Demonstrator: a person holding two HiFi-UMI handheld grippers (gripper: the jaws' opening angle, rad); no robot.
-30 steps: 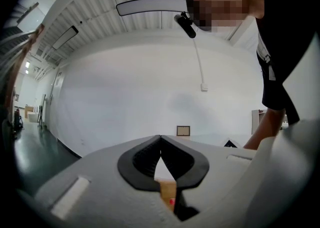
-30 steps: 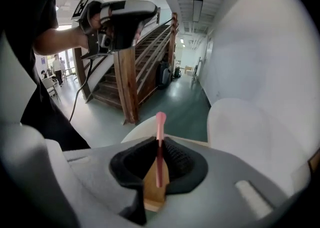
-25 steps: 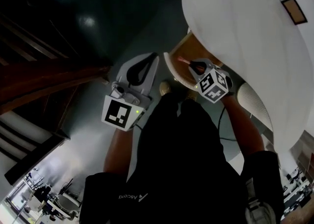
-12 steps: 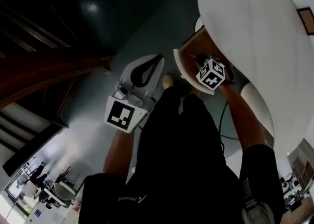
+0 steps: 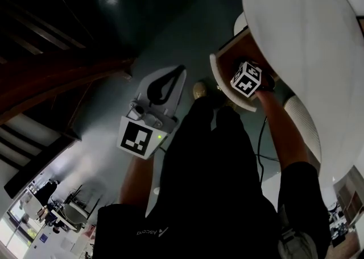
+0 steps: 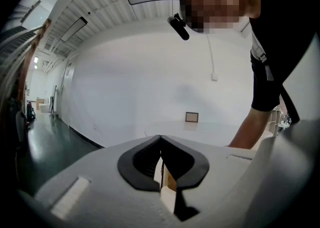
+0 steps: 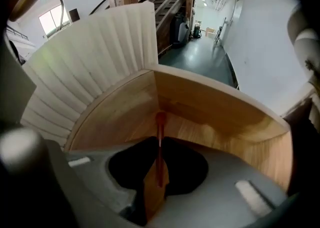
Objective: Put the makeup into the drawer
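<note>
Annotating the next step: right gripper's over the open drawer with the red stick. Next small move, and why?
Probably ease down slightly, then open the jaws. The right gripper pinches the red makeup stick, whose tip points into the inner corner of the wooden drawer, inside its walls. Whether it touches the floor can't be judged.

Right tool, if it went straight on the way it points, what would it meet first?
Probably the drawer bottom near its back corner; the red makeup stick gripped in the right tool would touch first. Depth is unclear.
</note>
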